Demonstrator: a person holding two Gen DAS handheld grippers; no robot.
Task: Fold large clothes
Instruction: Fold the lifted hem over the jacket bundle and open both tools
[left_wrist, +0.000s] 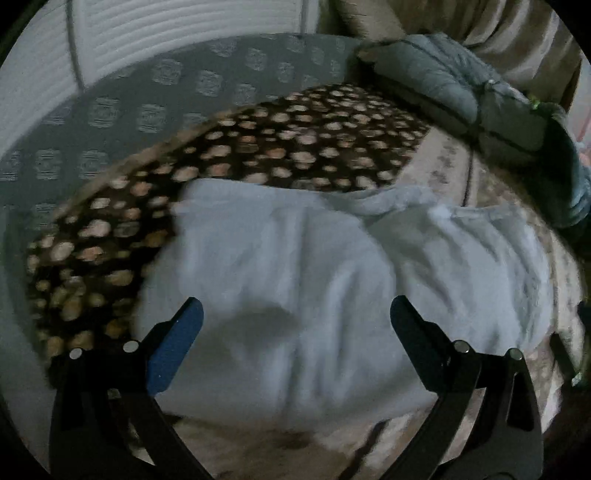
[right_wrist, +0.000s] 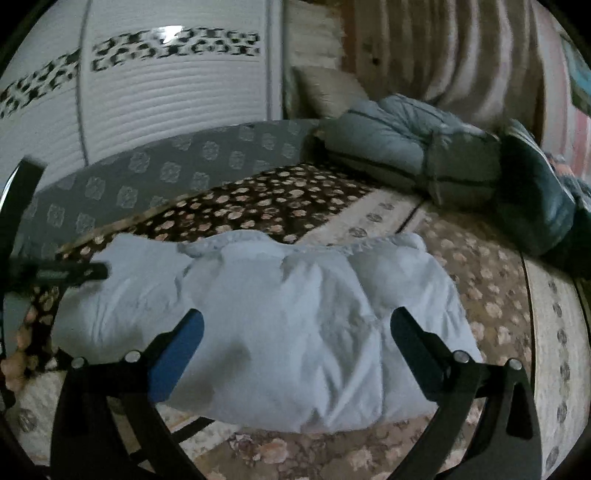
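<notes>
A large pale blue-white garment (left_wrist: 332, 266) lies folded into a puffy bundle on the patterned bed cover; it also shows in the right wrist view (right_wrist: 288, 332). My left gripper (left_wrist: 295, 314) is open and empty, jaws spread wide just above the garment's near part. My right gripper (right_wrist: 295, 321) is open and empty too, held over the near middle of the bundle. The left gripper's tip (right_wrist: 74, 273) shows at the left edge of the right wrist view, by the garment's left end.
A brown blanket with pale spots (left_wrist: 258, 147) lies behind the garment. A grey folded quilt (right_wrist: 406, 147) and a dark pillow (right_wrist: 535, 206) sit at the back right. A grey patterned headboard (right_wrist: 166, 166) and white ribbed wardrobe doors (right_wrist: 166, 103) stand at the left.
</notes>
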